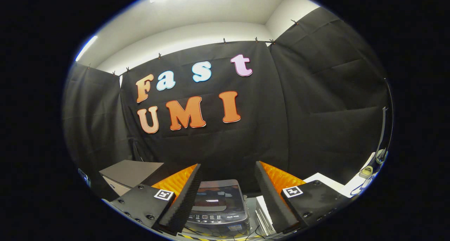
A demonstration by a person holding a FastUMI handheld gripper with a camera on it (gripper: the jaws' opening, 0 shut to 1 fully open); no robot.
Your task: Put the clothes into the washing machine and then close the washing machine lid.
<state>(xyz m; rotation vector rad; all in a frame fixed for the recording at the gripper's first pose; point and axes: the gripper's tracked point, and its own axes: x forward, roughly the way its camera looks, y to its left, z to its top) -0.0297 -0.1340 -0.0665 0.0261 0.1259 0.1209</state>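
Note:
A small grey top-loading washing machine (217,205) stands below and ahead, framed between my two fingers. Its dark glossy lid (216,195) lies flat and closed over the top, and a control strip with buttons runs along its front edge. My gripper (228,179) is held high above the machine, well apart from it. It is open, with a wide gap and nothing between the fingers. No clothes can be made out from here.
A grey box-like cabinet (128,174) stands left of the machine, beyond the left finger. White surfaces (325,181) with small items and cables lie to the right. A white ribbed rack (263,216) sits just right of the machine. Black cloth walls close in the booth.

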